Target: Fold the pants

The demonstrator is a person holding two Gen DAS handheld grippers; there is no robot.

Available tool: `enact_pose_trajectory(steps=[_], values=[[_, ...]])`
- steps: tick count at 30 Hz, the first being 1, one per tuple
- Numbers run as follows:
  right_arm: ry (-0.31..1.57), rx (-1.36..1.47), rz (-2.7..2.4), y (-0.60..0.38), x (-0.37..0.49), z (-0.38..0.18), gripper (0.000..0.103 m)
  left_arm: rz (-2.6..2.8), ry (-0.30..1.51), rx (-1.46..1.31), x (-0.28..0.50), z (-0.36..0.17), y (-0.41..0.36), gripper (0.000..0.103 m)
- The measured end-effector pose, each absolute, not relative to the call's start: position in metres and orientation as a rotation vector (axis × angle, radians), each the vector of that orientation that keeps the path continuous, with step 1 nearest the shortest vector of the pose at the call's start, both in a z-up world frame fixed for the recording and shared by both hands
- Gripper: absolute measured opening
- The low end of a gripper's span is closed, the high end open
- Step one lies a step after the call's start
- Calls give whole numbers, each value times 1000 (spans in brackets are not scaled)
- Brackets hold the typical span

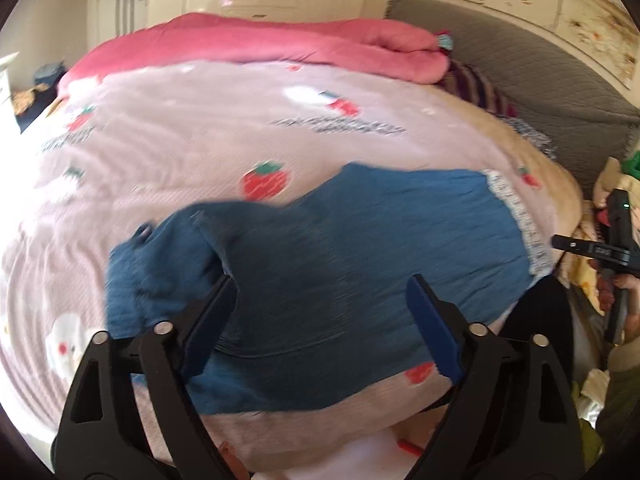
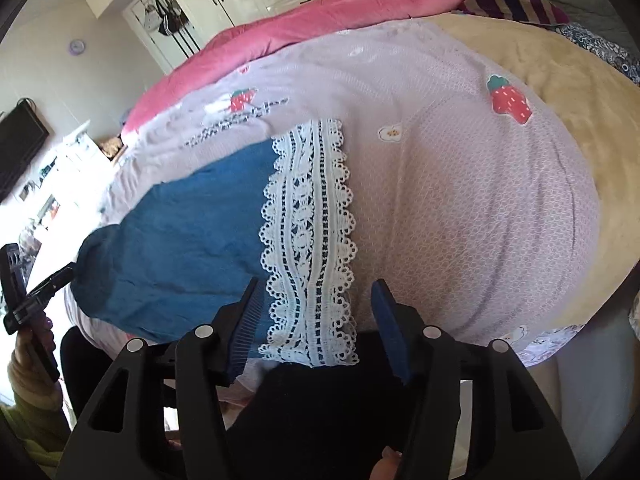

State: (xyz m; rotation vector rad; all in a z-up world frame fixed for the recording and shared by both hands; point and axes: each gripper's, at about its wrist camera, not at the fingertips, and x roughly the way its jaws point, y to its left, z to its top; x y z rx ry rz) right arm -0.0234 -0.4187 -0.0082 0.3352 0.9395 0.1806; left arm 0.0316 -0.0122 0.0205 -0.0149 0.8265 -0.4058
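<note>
A: One pair of blue pants [image 1: 320, 248], item one, lying flat on the bed [image 1: 192, 128] near its near edge, on a pale pink strawberry-print cover [image 2: 460, 200]. White lace hem [image 2: 312, 240] at the right end; the bunched, creased end lies to the left.

B: Containers?

A: None listed. Far side of the bed: one folded pink quilt [image 1: 280, 48], a striped pillow [image 1: 476, 84], a grey headboard [image 1: 540, 68] at far right.

B: Tongs?

A: Two sets. Left tongs [image 1: 320, 292] spread wide, nothing between the pads, poised over the middle of the pants; contact with the cloth cannot be told, as that view is blurred. Right tongs [image 2: 316, 296] parted about halfway, empty, straddling the lace hem from above without pinching it.

B: Edges and room?

A: The pants' near edge runs close to the bed's near edge. Open cover lies beyond the pants to the far side and to the right of the lace, bare of other items.
</note>
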Motion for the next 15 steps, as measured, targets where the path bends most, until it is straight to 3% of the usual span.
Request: enact_pose_trajectory(steps=[9, 15], values=[[924, 294, 194, -405, -33, -4, 72, -665, 808, 83, 68, 37, -133, 93], [934, 244, 199, -396, -30, -11, 77, -744, 872, 138, 99, 24, -194, 93]])
